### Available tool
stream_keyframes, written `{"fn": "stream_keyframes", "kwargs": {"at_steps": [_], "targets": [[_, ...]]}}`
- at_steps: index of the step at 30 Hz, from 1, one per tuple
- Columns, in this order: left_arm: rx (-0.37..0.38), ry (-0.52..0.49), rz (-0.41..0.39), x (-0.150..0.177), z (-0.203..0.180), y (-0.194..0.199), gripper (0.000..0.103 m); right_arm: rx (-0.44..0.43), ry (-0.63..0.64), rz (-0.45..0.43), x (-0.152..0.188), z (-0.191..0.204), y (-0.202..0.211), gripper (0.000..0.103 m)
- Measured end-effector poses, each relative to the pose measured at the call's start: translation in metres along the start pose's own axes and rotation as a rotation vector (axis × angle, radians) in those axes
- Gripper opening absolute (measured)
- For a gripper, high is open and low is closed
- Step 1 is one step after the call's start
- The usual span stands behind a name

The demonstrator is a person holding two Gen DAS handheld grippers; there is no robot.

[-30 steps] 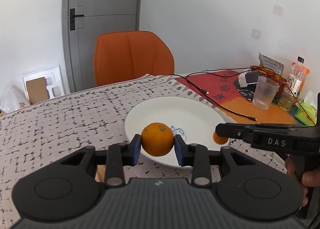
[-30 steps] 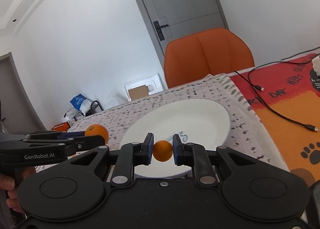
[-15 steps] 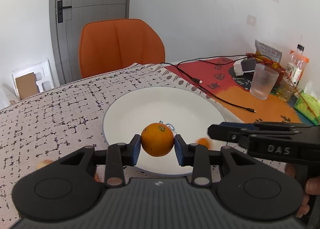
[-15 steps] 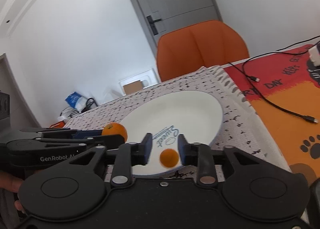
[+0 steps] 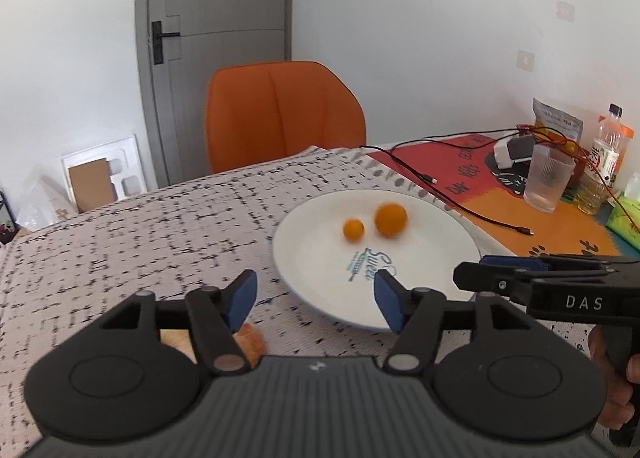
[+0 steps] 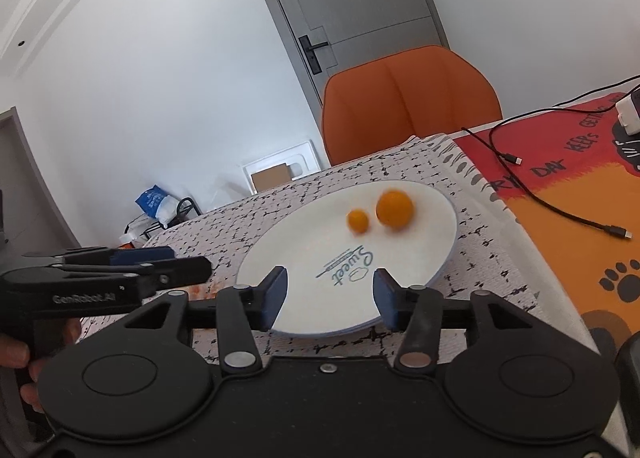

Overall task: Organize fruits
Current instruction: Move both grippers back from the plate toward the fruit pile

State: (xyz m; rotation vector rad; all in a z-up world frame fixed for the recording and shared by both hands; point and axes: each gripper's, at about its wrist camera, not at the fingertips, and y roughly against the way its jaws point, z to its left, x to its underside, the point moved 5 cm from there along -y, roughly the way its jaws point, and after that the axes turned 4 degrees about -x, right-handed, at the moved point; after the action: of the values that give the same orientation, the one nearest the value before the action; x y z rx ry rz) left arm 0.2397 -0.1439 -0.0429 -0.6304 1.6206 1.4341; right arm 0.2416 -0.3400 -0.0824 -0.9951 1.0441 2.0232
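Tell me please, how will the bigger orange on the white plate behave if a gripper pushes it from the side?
The bigger orange is round and looks motion-blurred, so a push would probably send it rolling. The white plate looks smooth and shallow, so its rim may not stop it. The smaller orange lies close beside it and would likely get bumped.

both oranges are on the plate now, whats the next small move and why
Probably draw the left gripper back and down toward the peach-coloured fruit on the tablecloth under its left finger. Both grippers have just opened and hold nothing; the large orange and small orange already lie on the white plate.
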Motion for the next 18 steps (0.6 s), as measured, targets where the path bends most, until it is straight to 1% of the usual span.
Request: {"fn": "stream_keyframes", "kwargs": {"at_steps": [2, 4, 5, 7, 8, 10, 17, 18], "targets": [[-0.008, 0.005, -0.003, 0.002, 0.005, 0.007, 0.069, -0.006, -0.002, 0.004, 0.001, 0.003, 0.001, 0.054], [-0.02, 0.012, -0.01, 0.004, 0.011, 0.013, 0.078, -0.006, 0.003, -0.002, 0.002, 0.007, 0.003, 0.063], [-0.028, 0.016, -0.017, 0.005, 0.014, 0.017, 0.079, -0.005, 0.008, -0.004, 0.002, 0.01, 0.004, 0.064], [-0.045, 0.026, -0.028, 0.008, 0.02, 0.023, 0.083, -0.01, 0.022, -0.005, 0.002, 0.015, 0.005, 0.07], [-0.053, 0.033, -0.032, 0.009, 0.023, 0.027, 0.083, -0.013, 0.027, -0.004, 0.002, 0.018, 0.006, 0.072], [-0.063, 0.043, -0.039, 0.011, 0.03, 0.033, 0.084, -0.018, 0.038, -0.003, 0.003, 0.023, 0.007, 0.079], [-0.1, 0.077, -0.055, 0.019, 0.05, 0.051, 0.086, -0.023, 0.058, 0.004, 0.005, 0.038, 0.009, 0.087], [-0.104, 0.083, -0.056, 0.02, 0.053, 0.054, 0.086, -0.024, 0.061, 0.004, 0.005, 0.04, 0.009, 0.09]]}}
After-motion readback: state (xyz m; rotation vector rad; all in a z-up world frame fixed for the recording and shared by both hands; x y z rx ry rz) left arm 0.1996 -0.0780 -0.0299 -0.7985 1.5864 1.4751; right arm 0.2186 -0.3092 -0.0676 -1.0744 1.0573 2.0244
